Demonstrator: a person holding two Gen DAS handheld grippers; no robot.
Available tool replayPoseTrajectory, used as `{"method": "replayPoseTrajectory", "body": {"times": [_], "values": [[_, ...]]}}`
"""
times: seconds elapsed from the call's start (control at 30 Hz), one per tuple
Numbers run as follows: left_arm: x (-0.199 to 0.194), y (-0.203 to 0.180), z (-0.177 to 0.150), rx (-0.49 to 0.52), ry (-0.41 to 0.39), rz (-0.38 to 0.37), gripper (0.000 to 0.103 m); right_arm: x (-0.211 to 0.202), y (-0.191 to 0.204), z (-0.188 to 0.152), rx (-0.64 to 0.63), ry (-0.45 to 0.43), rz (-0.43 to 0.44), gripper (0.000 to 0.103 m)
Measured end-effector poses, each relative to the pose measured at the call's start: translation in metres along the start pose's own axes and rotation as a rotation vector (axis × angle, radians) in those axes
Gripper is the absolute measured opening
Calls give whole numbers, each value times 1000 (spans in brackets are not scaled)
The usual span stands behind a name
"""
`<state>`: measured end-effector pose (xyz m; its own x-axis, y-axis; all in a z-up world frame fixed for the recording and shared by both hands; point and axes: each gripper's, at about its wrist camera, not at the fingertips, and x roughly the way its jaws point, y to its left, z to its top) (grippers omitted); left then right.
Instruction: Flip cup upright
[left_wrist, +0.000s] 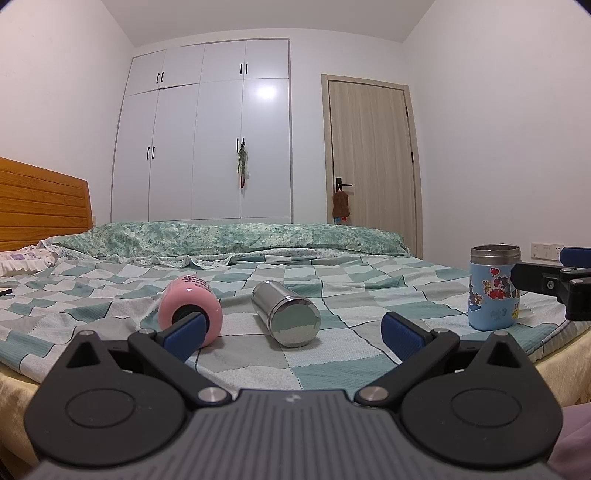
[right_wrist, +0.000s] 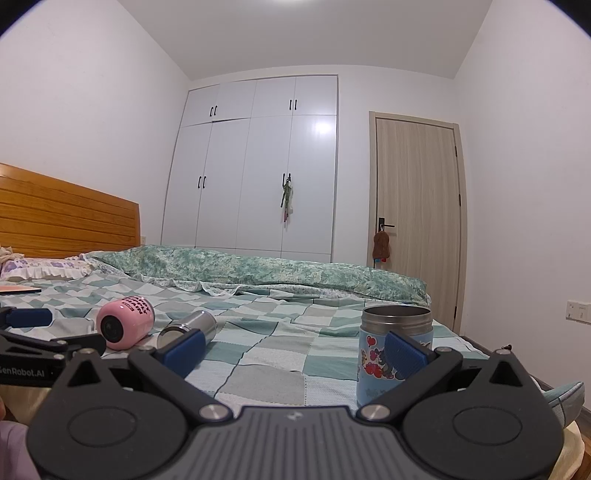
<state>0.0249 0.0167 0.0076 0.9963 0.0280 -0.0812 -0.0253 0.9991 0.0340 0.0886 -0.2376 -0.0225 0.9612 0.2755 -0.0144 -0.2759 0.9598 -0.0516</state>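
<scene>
Both claws — left gripper (left_wrist: 293, 334) and right gripper (right_wrist: 293, 349) — spread wide, empty, over a checked bedspread (left_wrist: 332, 369); ahead, white wardrobe (left_wrist: 201, 147) and wooden door (left_wrist: 371, 155)

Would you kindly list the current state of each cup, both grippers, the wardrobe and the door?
pink cup: lying on its side on the bed.
steel cup: lying on its side, base toward the camera.
blue cartoon cup: upright, mouth open at the top.
left gripper: open, holding nothing.
right gripper: open, holding nothing.
wardrobe: doors shut.
door: closed.
</scene>
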Motion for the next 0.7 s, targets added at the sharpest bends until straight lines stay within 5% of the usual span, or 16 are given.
{"method": "replayPoseTrajectory", "body": {"times": [0.7], "values": [[-1,1,2,-1,-3,-3,103,0,0,0,-1,-1,0,103]]}}
